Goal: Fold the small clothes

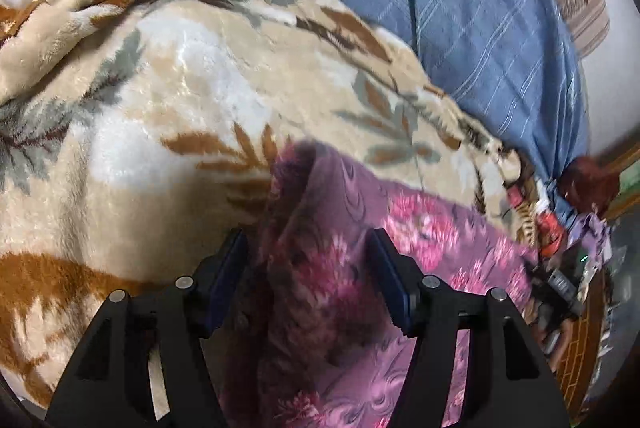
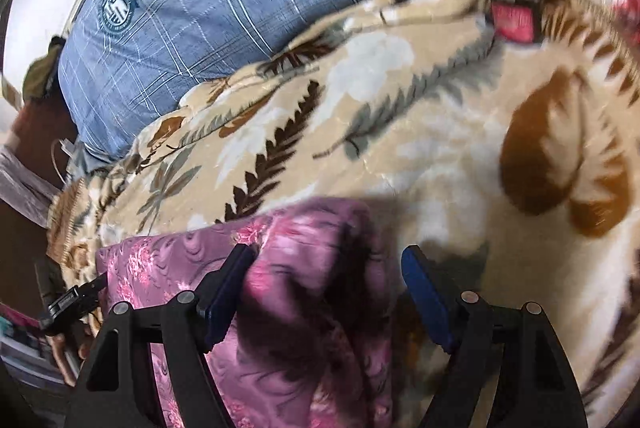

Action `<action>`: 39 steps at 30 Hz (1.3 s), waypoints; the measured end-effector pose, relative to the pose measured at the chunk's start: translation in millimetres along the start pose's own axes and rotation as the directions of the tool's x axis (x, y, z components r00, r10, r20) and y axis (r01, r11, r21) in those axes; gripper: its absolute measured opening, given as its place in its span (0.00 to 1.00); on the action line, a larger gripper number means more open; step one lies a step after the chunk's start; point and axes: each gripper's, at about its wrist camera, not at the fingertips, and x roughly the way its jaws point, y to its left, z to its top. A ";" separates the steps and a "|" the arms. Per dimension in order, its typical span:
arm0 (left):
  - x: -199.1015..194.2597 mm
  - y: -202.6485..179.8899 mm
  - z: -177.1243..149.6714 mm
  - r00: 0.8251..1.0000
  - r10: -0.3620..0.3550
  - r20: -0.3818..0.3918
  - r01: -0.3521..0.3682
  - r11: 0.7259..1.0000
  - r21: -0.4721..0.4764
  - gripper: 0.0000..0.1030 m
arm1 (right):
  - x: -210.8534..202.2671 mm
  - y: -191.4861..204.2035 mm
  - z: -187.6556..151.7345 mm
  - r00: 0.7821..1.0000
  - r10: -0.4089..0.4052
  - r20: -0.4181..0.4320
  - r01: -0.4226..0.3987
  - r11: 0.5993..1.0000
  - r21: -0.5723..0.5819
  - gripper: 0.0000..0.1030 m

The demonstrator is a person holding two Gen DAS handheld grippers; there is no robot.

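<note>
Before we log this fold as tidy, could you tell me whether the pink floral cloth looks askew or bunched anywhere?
Yes. The pink floral cloth is not flat: a raised fold stands up between the open jaws of the left gripper, and it humps up again by the right gripper, on the beige leaf-print blanket.

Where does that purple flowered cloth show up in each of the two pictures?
Left wrist view: purple flowered cloth fills the lower middle and right, running between the tool's prongs.
Right wrist view: the cloth sits lower left of centre, again between the prongs.
Shared landmark: the blue checked pillow with its round emblem, at the top.
</note>
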 end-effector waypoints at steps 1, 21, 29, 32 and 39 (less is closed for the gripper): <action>-0.2 3.2 2.6 1.000 -0.009 0.011 0.009 1.000 -0.024 0.60 | 3.7 -3.3 -3.3 1.000 0.021 -0.013 -0.021 1.000 0.010 0.75; -77.3 -48.1 4.8 0.989 -0.049 0.138 0.029 0.990 0.141 0.05 | -46.8 25.2 -7.6 0.993 0.100 0.065 -0.094 0.992 -0.089 0.13; -117.6 -90.9 69.9 0.964 -0.103 0.246 0.048 0.974 0.221 0.05 | -106.4 56.8 38.5 0.976 0.129 0.177 -0.101 0.983 -0.156 0.12; -87.1 -97.4 111.2 0.969 -0.071 0.236 0.018 0.976 0.219 0.05 | -95.0 63.4 77.6 0.977 0.112 0.181 -0.082 0.983 -0.163 0.12; 32.4 -72.7 175.3 0.994 0.017 0.112 -0.036 0.985 0.170 0.05 | 17.9 52.7 150.9 0.998 -0.011 0.059 0.018 0.991 -0.132 0.12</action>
